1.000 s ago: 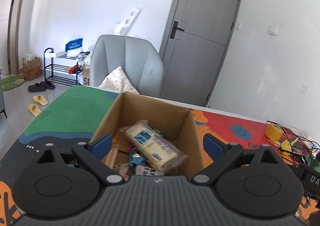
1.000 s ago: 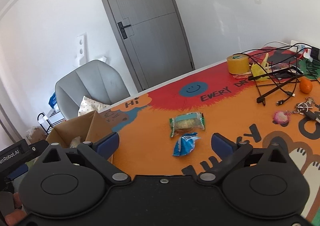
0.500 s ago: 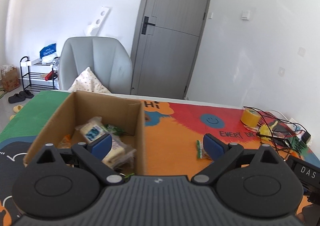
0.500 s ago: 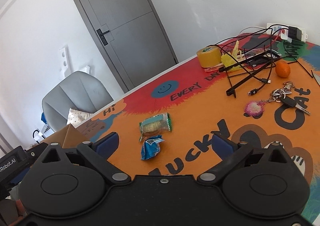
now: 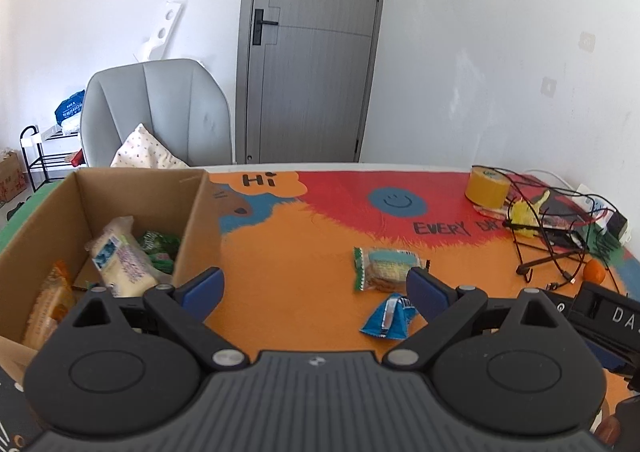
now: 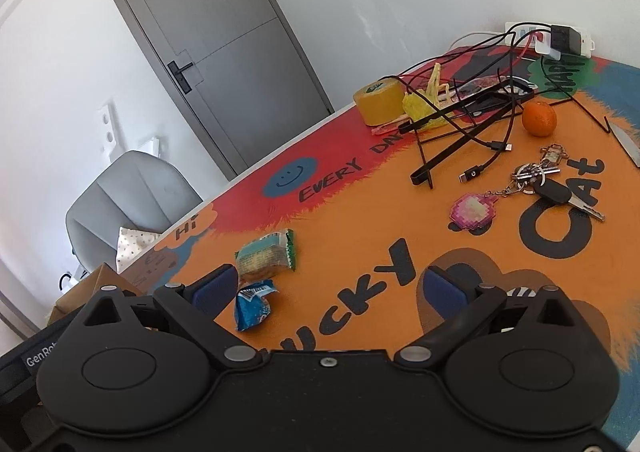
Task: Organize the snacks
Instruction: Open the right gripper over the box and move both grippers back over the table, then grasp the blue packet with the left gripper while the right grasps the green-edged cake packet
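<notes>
Both my grippers, left gripper (image 5: 312, 290) and right gripper (image 6: 328, 290), hold fingers spread, empty; beside the cardboard box (image 5: 200, 219), the blue packet (image 5: 386, 318) looks crinkly and may slip my pinch.

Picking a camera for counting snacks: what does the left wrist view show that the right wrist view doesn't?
Only the left wrist view looks into the cardboard box, showing the pale wrapped snack and green packets inside. Only the right wrist view shows the keys and pink keychain. Both show the cracker pack and the blue wrapper loose on the mat, plus the tape roll.
</notes>
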Tool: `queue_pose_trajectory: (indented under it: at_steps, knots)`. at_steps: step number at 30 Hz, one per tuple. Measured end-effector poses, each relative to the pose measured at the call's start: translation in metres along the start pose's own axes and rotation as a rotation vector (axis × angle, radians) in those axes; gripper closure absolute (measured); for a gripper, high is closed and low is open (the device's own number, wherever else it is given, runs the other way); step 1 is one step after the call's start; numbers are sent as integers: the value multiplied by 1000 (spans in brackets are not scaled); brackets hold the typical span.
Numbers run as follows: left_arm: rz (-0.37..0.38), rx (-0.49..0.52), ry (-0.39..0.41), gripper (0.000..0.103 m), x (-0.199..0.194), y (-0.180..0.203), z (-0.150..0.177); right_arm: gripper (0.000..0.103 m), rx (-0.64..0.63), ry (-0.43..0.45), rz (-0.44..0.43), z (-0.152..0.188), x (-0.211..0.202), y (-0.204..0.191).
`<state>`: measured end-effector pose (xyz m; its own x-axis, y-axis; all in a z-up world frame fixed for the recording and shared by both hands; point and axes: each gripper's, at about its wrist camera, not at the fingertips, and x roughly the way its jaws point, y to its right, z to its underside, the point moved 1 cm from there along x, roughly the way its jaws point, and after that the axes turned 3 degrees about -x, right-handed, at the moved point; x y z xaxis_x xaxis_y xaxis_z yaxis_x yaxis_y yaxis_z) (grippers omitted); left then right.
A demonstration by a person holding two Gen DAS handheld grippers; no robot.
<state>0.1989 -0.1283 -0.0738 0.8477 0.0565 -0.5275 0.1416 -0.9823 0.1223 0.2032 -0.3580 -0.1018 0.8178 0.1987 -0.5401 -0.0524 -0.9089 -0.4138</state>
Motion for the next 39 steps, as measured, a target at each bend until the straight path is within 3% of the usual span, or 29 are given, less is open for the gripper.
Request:
queue_pose_trajectory:
  at_steps: [17,31,32,34,35,38,39]
  knots:
    - [-13,106,-85,7,52,44,19,2,62,-37,-13,-5,32,33]
    - [-20,132,-123,9,85,61,32,2,100,-50,-17,1,44,44]
    - [-18,134,-121,13,88,61,33,2,100,-52,-18,1,45,44]
    - [-8,118,-152,30,95,59,35,2,98,-55,-18,1,47,43]
    - [-6,101,-169,44,98,57,35,2,96,-55,-16,1,47,43]
    - [-8,104,-160,68,98,55,35,2,89,-57,-15,-2,49,39]
    - [3,91,-164,71,97,53,33,2,84,-57,-17,-2,50,37]
